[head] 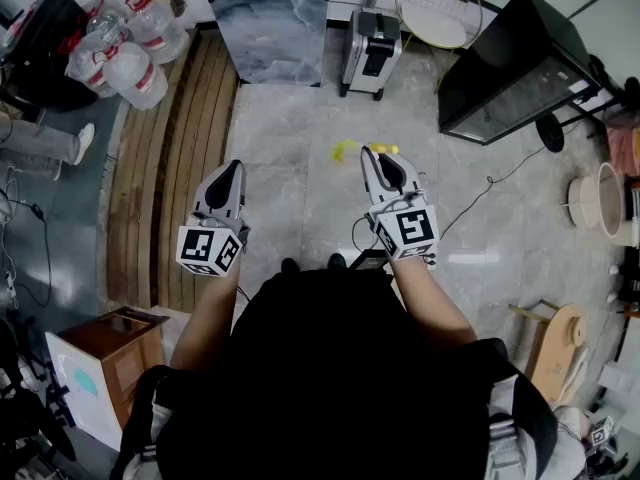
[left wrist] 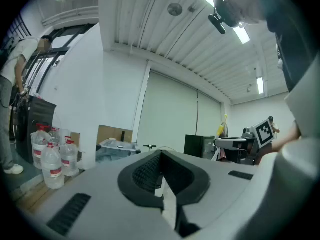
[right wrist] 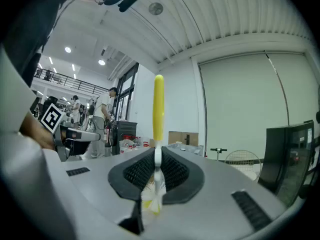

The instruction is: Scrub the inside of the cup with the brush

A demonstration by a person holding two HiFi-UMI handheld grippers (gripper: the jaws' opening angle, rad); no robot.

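Observation:
No cup shows in any view. My right gripper (head: 385,164) (right wrist: 157,166) is shut on the brush (right wrist: 158,109): the white neck is pinched between the ribbed pads, the yellow handle stands up past the jaws, and pale bristles hang below them. In the head view the brush's yellow (head: 384,149) shows at the right gripper's tips. My left gripper (head: 229,180) (left wrist: 161,176) is shut with nothing between its jaws. Both grippers are held out level in front of the person's body, apart from each other, over the marble floor.
Large water bottles (head: 130,48) stand at the far left by the wooden strip. A grey bin (head: 270,18) and a silver case (head: 372,53) stand ahead, with a black cabinet (head: 520,68) to the right. A wooden box (head: 110,353) sits near left. People stand at the left (right wrist: 107,119).

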